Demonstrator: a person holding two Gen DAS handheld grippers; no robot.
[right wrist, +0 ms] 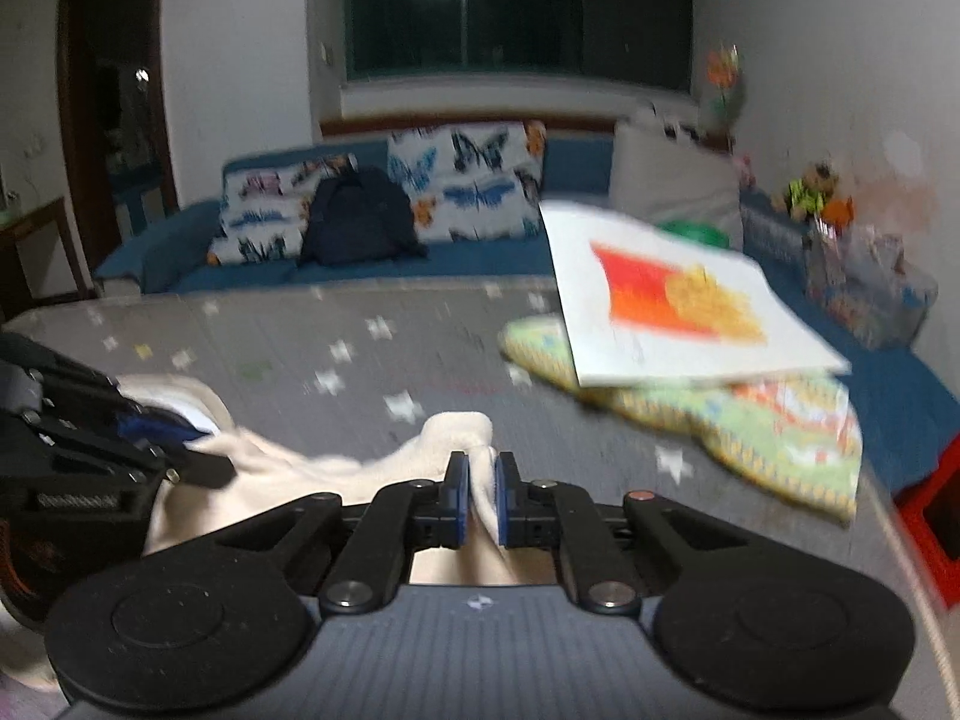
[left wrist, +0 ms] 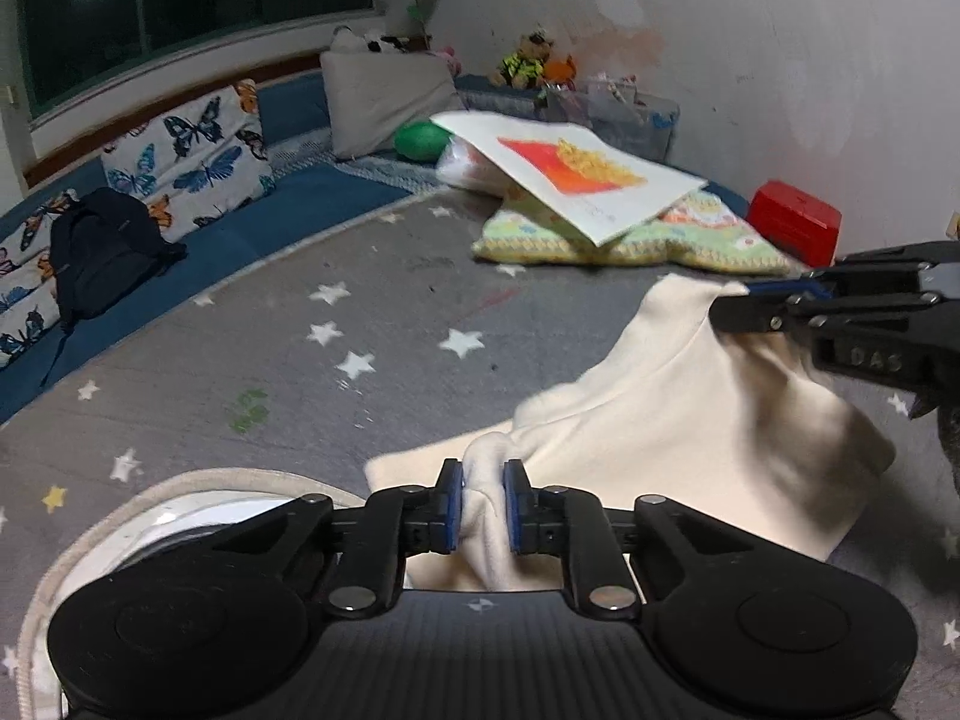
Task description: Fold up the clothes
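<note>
A cream garment (left wrist: 690, 396) hangs between my two grippers above a grey star-patterned rug (left wrist: 270, 360). My left gripper (left wrist: 483, 501) is shut on a bunched edge of it at the bottom of the left wrist view. My right gripper (left wrist: 729, 303) comes in from the right there and pinches the garment's far top corner. In the right wrist view, my right gripper (right wrist: 478, 495) is shut on a fold of the cream garment (right wrist: 288, 468), and my left gripper (right wrist: 180, 441) holds its other end at the left. The right wrist view is blurred.
A white sheet with a red and yellow picture (left wrist: 576, 171) lies on a green patterned cushion (left wrist: 630, 234). A red box (left wrist: 792, 219) stands by the wall. A dark backpack (left wrist: 102, 252) leans on butterfly cushions (left wrist: 192, 156) on the blue mat. A round white object (left wrist: 180, 522) sits lower left.
</note>
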